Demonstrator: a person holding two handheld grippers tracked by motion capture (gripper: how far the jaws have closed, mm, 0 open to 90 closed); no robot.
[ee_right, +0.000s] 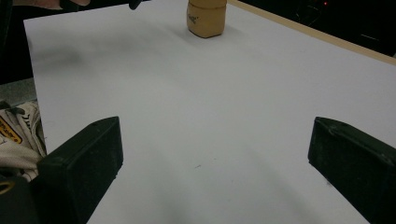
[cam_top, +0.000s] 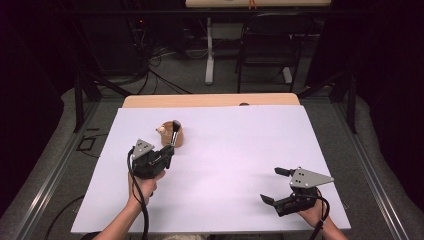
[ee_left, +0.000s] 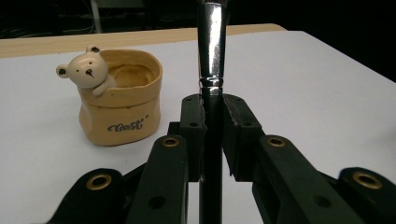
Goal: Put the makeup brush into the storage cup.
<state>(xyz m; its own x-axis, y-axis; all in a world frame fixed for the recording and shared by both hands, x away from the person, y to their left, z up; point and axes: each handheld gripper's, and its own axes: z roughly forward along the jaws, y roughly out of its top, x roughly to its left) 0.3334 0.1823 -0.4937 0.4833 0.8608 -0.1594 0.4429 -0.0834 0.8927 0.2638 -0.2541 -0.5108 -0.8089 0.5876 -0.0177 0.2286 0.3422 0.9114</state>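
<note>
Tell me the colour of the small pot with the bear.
The pot is yellowish tan; its bear is cream. Left gripper view.

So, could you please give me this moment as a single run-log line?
left gripper: shut on brush, upright | bear pot: on white sheet, beside brush | right gripper: jaws open, holding nothing

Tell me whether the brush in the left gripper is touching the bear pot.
Apart. The left gripper view shows bare white table between the brush, clamped in the left gripper, and the bear pot.
</note>
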